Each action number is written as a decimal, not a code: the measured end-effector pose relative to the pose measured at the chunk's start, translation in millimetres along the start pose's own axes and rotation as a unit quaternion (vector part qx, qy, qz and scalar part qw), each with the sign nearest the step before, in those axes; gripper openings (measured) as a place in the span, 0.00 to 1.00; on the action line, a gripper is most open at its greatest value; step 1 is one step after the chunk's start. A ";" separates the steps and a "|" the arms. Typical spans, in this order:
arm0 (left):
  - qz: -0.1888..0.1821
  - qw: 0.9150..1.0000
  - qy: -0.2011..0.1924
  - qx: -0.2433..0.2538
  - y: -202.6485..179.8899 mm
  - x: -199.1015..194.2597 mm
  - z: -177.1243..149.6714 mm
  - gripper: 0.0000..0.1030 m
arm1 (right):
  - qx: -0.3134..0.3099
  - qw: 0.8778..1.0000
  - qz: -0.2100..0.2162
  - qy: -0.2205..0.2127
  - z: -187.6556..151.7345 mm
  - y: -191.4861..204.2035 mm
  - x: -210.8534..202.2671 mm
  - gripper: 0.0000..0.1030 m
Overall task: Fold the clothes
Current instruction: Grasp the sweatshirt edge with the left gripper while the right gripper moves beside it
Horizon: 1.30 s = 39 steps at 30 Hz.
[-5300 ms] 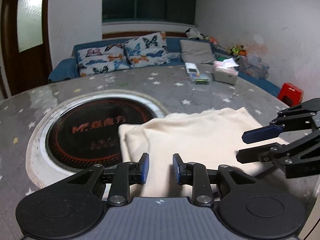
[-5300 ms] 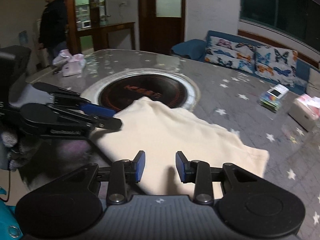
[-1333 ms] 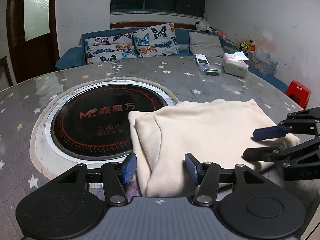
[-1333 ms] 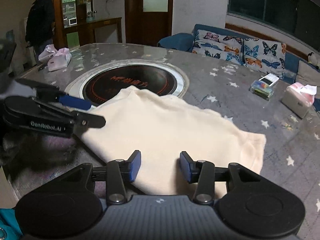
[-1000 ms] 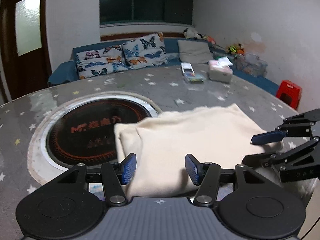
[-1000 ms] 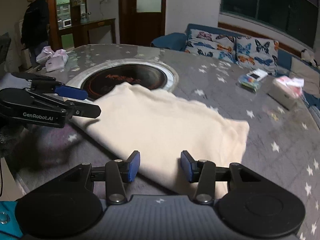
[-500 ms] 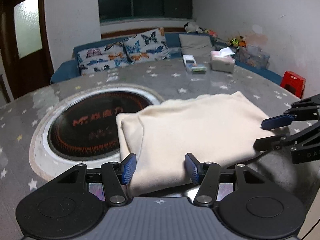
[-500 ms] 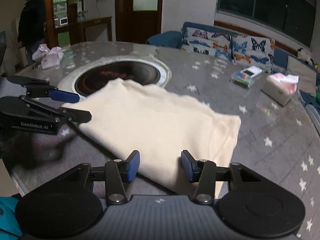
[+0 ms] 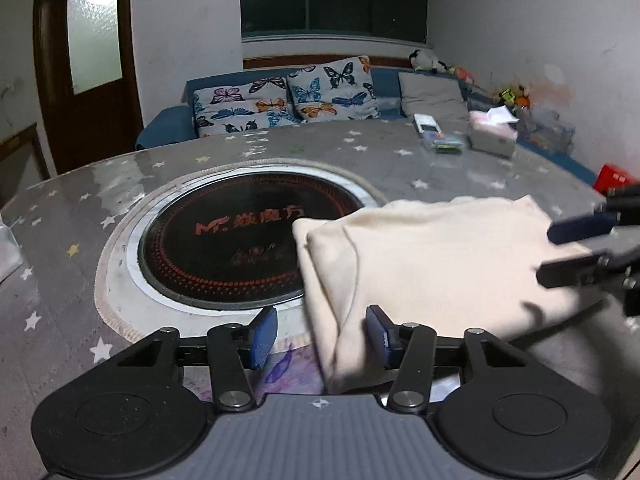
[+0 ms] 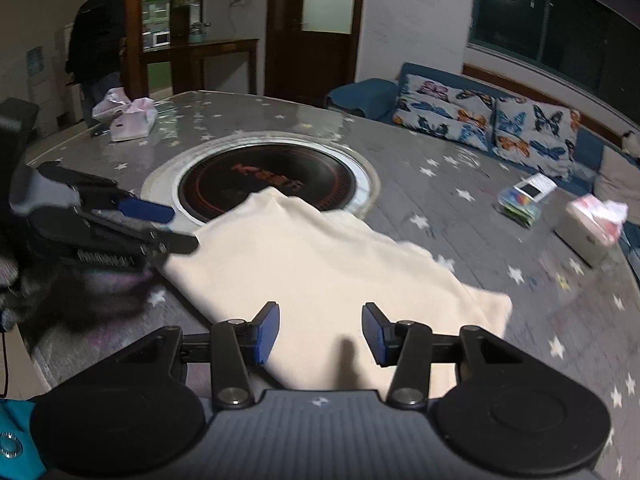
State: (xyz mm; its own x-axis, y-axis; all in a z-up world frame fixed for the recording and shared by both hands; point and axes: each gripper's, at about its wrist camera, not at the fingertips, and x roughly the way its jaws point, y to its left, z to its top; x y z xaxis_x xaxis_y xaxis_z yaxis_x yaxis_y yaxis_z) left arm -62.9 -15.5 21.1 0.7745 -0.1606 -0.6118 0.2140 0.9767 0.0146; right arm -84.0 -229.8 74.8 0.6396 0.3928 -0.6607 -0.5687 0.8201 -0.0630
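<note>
Lying folded on the table [image 9: 120, 216], cream garment [image 9: 432, 256] looks near done; left gripper [image 9: 322, 332] and right gripper [image 10: 320, 330] both gape wide, empty.

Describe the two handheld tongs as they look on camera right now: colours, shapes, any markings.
Both match: the left tongs and right tongs have black linkage arms with silver pivot screws, two round black discs, a ribbed grey centre plate with a small cross mark, and blue ribbed pads. White lettering on the left tongs' side is blurred in the right wrist view. No sleeves visible.

tissue box [image 9: 492, 138], butterfly cushions [image 9: 286, 98], standing man [image 10: 96, 36]
</note>
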 end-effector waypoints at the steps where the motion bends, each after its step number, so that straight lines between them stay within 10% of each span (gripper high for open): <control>1: -0.002 1.000 0.003 -0.004 1.1 0.1 1.3 0.51 | -0.004 1.000 0.003 -0.001 3.2 2.2 1.7 0.45; 39: 0.029 0.996 0.035 -0.081 35.9 17.0 38.0 0.97 | -0.144 0.985 0.087 0.024 23.6 90.1 43.7 0.49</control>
State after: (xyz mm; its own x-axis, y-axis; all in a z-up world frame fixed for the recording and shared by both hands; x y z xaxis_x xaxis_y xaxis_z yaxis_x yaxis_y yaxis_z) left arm -19.5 11.5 41.3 0.7383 -0.0991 -0.6672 0.0680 0.9950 -0.0727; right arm -95.1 -128.9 57.9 0.4979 0.4919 -0.7142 -0.7958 0.5865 -0.1509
